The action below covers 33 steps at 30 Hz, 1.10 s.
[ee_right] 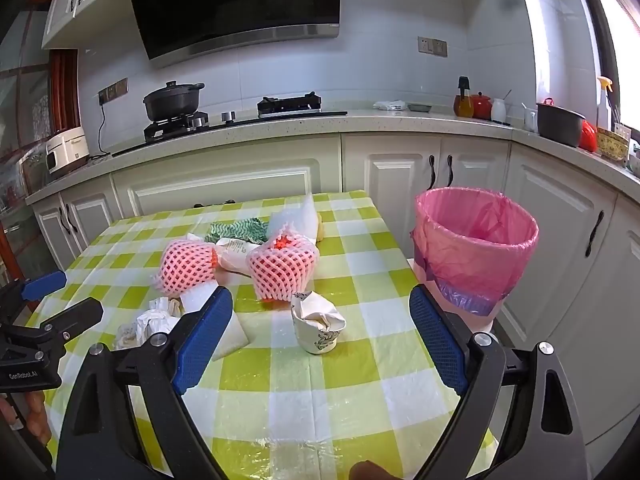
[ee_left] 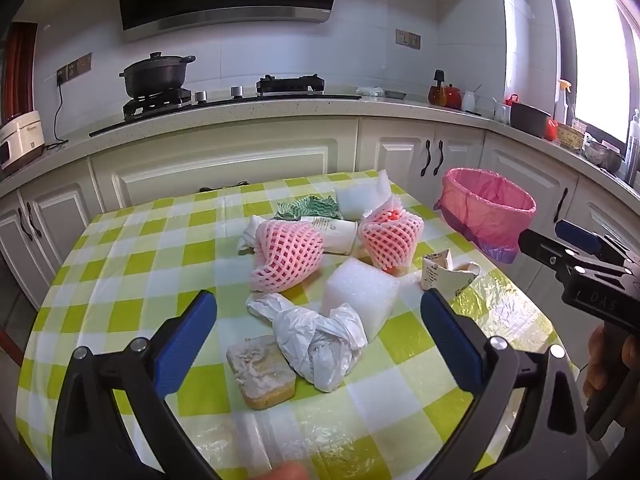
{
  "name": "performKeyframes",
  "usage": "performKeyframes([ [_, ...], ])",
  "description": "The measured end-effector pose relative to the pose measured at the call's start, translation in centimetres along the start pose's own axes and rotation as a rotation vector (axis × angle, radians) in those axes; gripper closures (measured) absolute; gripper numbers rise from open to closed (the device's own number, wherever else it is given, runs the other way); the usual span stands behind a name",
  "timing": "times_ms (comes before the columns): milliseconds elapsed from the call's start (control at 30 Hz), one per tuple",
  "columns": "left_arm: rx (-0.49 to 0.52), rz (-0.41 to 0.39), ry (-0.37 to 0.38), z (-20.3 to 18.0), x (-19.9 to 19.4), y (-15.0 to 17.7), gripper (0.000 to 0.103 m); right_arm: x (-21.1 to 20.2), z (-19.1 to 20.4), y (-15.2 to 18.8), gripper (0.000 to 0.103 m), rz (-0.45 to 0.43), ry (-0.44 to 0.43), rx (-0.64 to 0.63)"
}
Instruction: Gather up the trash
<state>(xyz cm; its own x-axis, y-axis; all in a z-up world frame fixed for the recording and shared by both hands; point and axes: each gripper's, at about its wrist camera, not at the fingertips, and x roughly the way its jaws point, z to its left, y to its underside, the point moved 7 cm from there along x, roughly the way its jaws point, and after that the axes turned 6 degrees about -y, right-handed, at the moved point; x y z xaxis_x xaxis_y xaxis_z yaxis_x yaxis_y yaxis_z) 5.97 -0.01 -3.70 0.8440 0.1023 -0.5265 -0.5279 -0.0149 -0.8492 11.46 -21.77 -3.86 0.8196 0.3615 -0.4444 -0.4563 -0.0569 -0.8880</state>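
While both claws hang above the near table edge, left gripper (ee_left: 318,320) jaws are spread wide, nothing between the pads; right gripper (ee_right: 320,328) same, wide and empty. Nearest the left: a worn yellow sponge (ee_left: 262,372) touching a crumpled white plastic bag (ee_left: 320,340), white foam block (ee_left: 362,294) just behind. Crushed paper cup (ee_right: 318,326) sits ahead of the right. Farther: two pink foam fruit nets (ee_left: 286,254), green-patterned cloth (ee_left: 310,206). Pink-lined trash bin (ee_right: 476,248) stands off the checked tablecloth (ee_left: 132,264), right side.
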Motion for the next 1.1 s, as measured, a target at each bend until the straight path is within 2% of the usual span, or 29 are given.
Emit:
performKeyframes([
  [1100, -0.004, 0.000, 0.001, 0.12, -0.01, 0.08, 0.004, -0.20, -0.05, -0.16, 0.018, -0.002, -0.001, 0.002],
])
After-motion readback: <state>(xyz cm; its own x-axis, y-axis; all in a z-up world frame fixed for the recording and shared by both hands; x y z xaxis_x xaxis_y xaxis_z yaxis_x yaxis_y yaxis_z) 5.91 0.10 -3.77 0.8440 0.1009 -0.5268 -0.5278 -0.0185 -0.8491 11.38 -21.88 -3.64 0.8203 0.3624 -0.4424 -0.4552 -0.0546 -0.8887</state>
